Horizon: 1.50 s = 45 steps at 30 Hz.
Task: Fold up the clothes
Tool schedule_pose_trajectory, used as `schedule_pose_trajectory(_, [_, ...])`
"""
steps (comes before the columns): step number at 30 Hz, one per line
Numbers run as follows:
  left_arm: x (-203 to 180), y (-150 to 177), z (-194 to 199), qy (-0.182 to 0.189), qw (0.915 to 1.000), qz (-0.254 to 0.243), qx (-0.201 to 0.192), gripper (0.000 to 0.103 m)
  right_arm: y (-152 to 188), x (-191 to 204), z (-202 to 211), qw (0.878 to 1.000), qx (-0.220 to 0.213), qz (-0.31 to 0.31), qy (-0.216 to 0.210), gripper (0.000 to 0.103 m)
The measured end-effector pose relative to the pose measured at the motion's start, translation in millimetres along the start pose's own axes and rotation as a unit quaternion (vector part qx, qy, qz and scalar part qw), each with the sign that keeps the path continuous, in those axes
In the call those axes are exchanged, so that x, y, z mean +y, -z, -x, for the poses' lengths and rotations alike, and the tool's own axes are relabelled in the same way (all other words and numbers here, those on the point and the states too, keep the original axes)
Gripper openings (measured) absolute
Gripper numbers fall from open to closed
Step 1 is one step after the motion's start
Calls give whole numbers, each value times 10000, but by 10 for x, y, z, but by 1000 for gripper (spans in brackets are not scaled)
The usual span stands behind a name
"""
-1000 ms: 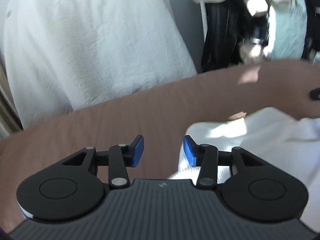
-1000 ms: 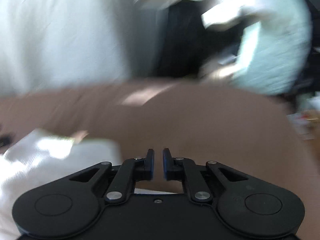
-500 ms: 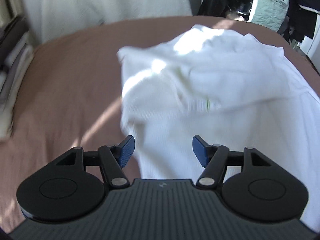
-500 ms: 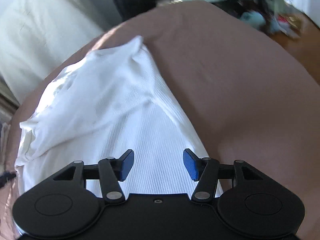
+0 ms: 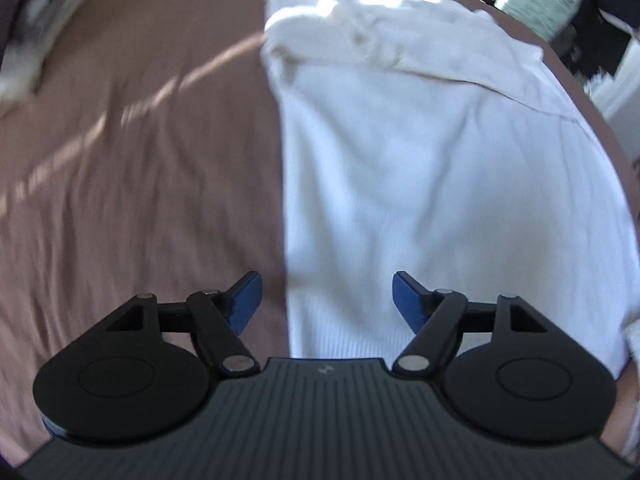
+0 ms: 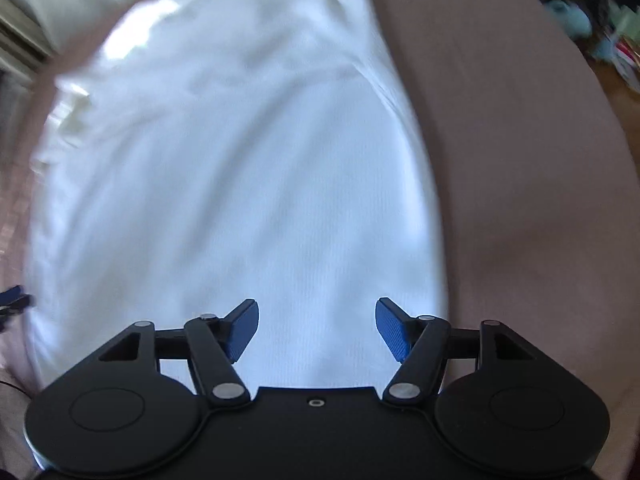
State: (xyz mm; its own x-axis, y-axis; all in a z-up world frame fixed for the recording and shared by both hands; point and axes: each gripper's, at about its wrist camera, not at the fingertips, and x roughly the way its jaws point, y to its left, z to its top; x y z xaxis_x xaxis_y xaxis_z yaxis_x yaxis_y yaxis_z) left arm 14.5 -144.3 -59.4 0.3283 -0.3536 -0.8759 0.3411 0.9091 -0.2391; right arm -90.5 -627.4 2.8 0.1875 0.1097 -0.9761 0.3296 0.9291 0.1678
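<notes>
Both my grippers, left gripper [image 5: 326,300] and right gripper [image 6: 316,330], point down with jaws opening, grasping nothing; the white garment [image 5: 420,168] lies flat beneath, stretching toward twelve o'clock on the brown bedcover [image 5: 140,160].

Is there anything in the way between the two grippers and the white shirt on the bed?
Nothing visible is. The white shirt lies flat on the brown bed cover, with nothing on top of it. The right gripper and the left gripper both look straight down at it, jaws opening, nothing between them.
</notes>
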Motion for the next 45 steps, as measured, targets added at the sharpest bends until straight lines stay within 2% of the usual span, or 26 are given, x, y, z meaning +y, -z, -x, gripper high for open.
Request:
schedule_pose_trajectory(3, [152,146,-48,169,9992,278,224,81,-58,-82,-56,9985,354,386,148,70])
schedule_pose_trajectory(6, [212,283,-71,240,9990,301,236,85,-97,-249,-97,9976,646,207,172,70])
schedule_pose_trajectory(9, [238,369,-35,244,9988,336,258,85,-72,-328,-156,9951,838,403,343,70])
schedule_pose_trajectory(11, [248,420,72,303,9987,394,122,87,-38,-384,-222,9932,966,541,361,70])
schedule_pose_trajectory(12, [254,451,128,336,9986,419,34,91,-24,-429,-257,9930,979,545,364,70])
schedule_pose_trajectory(15, [292,495,187,312,9982,512,-24,93,-10,-602,-353,9942,876,402,487,70])
schedule_pose_trajectory(20, [337,448,47,138,9972,662,318,94,-47,-848,-450,9963,860,35,-74,70])
schedule_pose_trajectory(25, [238,444,12,237,9985,325,372,95,-70,-842,-429,9953,830,149,-475,70])
schedule_pose_trajectory(34, [219,469,2,561,9967,336,487,95,-184,-833,-444,9943,742,11,-771,73])
schedule_pose_trajectory(39, [128,510,-15,603,9965,114,574,95,-242,-727,-408,9903,764,-72,-1155,72])
schedule_pose_trajectory(45, [151,536,-14,750,9953,128,594,95,-284,-438,-463,9908,815,307,-1040,75])
